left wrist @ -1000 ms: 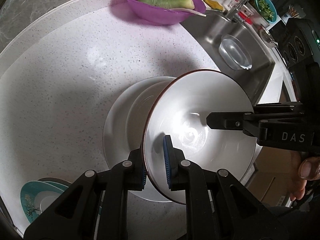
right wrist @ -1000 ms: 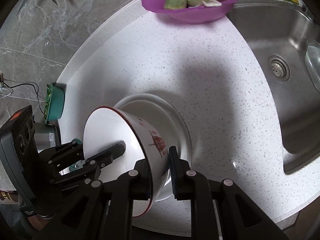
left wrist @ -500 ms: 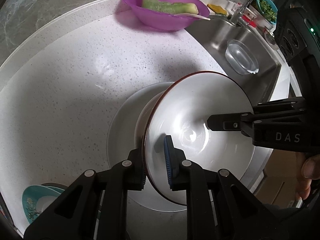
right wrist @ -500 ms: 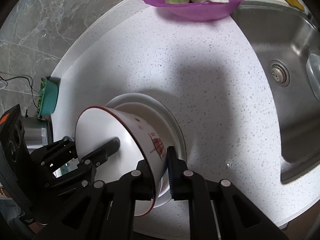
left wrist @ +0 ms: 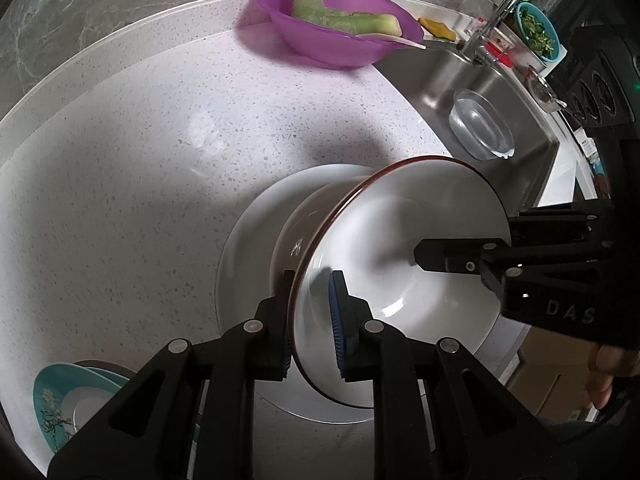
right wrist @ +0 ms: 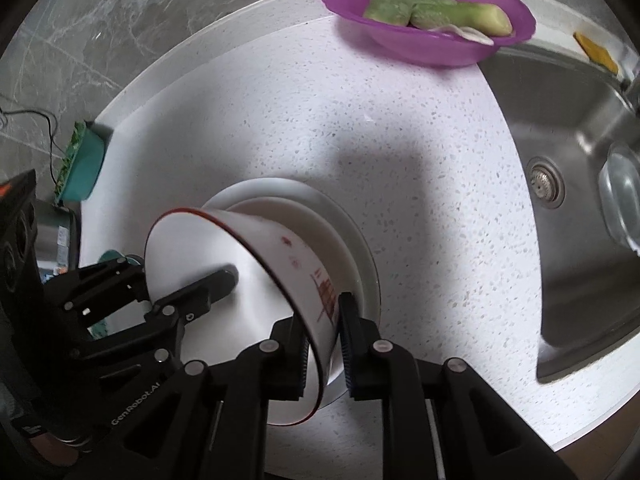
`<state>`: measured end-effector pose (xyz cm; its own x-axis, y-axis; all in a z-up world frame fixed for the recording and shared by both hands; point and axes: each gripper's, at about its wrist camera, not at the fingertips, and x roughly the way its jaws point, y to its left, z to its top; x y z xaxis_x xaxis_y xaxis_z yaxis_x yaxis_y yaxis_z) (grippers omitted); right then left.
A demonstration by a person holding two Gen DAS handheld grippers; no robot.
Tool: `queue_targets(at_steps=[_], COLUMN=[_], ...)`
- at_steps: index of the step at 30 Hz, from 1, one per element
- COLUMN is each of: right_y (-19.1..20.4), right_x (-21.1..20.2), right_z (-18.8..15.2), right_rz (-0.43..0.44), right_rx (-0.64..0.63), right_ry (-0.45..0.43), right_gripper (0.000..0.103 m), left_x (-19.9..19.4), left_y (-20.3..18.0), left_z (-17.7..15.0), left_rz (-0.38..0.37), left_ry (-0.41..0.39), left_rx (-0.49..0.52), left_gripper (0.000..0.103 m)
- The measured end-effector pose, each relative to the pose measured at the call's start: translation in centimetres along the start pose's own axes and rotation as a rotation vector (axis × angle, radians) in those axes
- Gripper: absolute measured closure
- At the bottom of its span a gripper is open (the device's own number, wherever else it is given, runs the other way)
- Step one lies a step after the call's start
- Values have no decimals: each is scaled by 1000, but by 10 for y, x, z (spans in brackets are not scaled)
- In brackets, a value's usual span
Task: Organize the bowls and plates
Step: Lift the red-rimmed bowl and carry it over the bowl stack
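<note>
Both grippers clamp the same bowl [left wrist: 400, 264], white with a red rim line, one on each side of its rim. Left gripper [left wrist: 312, 316]: wall of bowl sits between its fingers, blue-padded inner finger [left wrist: 338, 320] inside the bowl, outer finger against the outer wall, jaws nearly closed and pinching the wall. Right gripper [right wrist: 324, 332]: same kind of grip on the opposite side, one finger inside, the other on the outside by the red print, jaws narrow. Its jaws have just been opening a touch with the bowl wall between them, pads look to be on the wall. In the left view the right gripper's inner finger reaches in from the right edge over the bowl's inside. Bowl is tilted, mouth toward the counter's near edge. It is over a white plate [left wrist: 248, 248]; its foot seems to be on or just above the plate, contact cannot be told. Plate lies flat on the speckled white counter [left wrist: 160, 160]. Teal plate [left wrist: 60, 404] near the lower left corner of the left view, well apart from the white one. Purple bowl [left wrist: 340, 36] with green vegetable pieces at the back of the counter, beside the sink [right wrist: 580, 128]. Clear container [left wrist: 480, 130] in the sink.
</note>
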<state>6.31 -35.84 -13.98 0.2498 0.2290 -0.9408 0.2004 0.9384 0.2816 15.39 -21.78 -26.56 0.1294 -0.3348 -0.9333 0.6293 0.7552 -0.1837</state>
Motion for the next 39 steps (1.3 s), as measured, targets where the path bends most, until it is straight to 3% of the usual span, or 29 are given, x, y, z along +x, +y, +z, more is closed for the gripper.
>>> queue_targets(at_steps=[18, 24, 33, 36, 39], right_y=[-8, 3, 13, 13, 13], right_x=[-15, -12, -4, -2, 1], right_z=[1, 0, 9, 10, 14], right_rz=[66, -33, -119, -118, -106], right_rx=[94, -23, -128, -139, -138], right_ry=[3, -4, -3, 13, 29], right_gripper=[80, 88, 92, 91, 90], left_x=[5, 4, 0, -3, -6], left_y=[-1, 0, 3, 2, -1], left_z=[5, 8, 5, 3, 0], left_rz=[6, -8, -41, -56, -76], left_ry=[-6, -14, -32, -46, -56], left_rx=[-1, -9, -52, -62, -65], left_gripper=[86, 86, 86, 78, 62])
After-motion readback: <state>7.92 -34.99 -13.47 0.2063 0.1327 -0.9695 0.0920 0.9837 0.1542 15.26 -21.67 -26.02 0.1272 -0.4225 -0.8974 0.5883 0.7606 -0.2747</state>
